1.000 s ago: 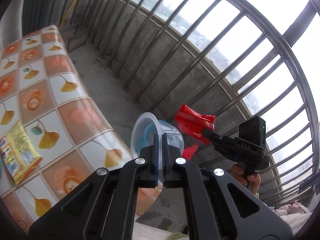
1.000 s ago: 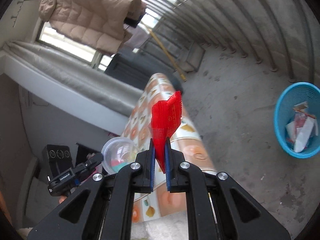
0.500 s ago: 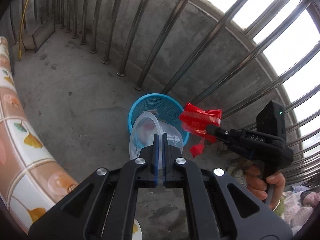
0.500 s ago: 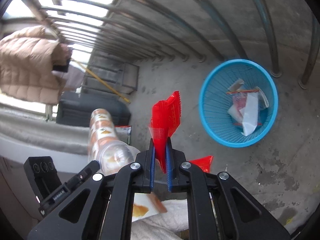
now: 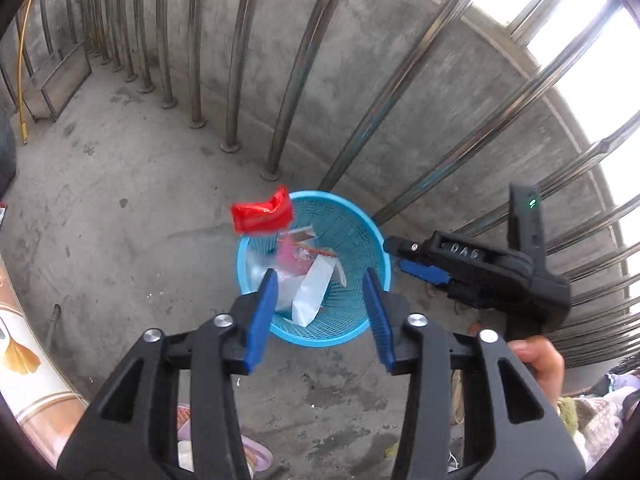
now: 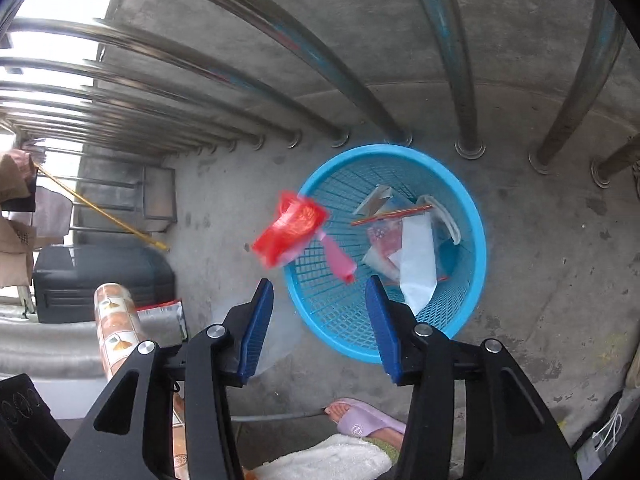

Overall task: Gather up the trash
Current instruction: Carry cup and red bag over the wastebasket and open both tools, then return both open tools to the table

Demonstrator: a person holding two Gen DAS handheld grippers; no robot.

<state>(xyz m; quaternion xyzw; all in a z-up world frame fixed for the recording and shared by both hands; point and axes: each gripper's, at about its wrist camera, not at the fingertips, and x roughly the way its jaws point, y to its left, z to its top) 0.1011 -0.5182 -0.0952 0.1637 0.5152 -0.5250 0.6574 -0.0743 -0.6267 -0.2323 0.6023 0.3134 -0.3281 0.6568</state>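
A blue mesh trash basket [image 5: 362, 236] stands on the concrete floor by the railing, holding several wrappers and papers; it also shows in the right wrist view [image 6: 474, 216]. A red wrapper [image 5: 262, 216] is in mid-air, blurred, over the basket's left rim, also seen in the right wrist view [image 6: 290, 228]. My left gripper [image 5: 320, 316] is open and empty above the basket. My right gripper [image 6: 320, 328] is open and empty; its body shows in the left wrist view [image 5: 480, 272]. A faint clear blur, perhaps the plastic cup [image 6: 276, 336], is beside the right gripper's left finger.
Steel railing bars [image 5: 296, 68] rise just behind the basket. A tiled table edge [image 5: 20, 360] is at the lower left. A foot in a purple slipper [image 6: 364, 424] and a dark case [image 6: 100, 276] are on the floor.
Both grippers opened above the basket. The red wrapper left the right gripper and is falling. The clear cup left the left gripper.
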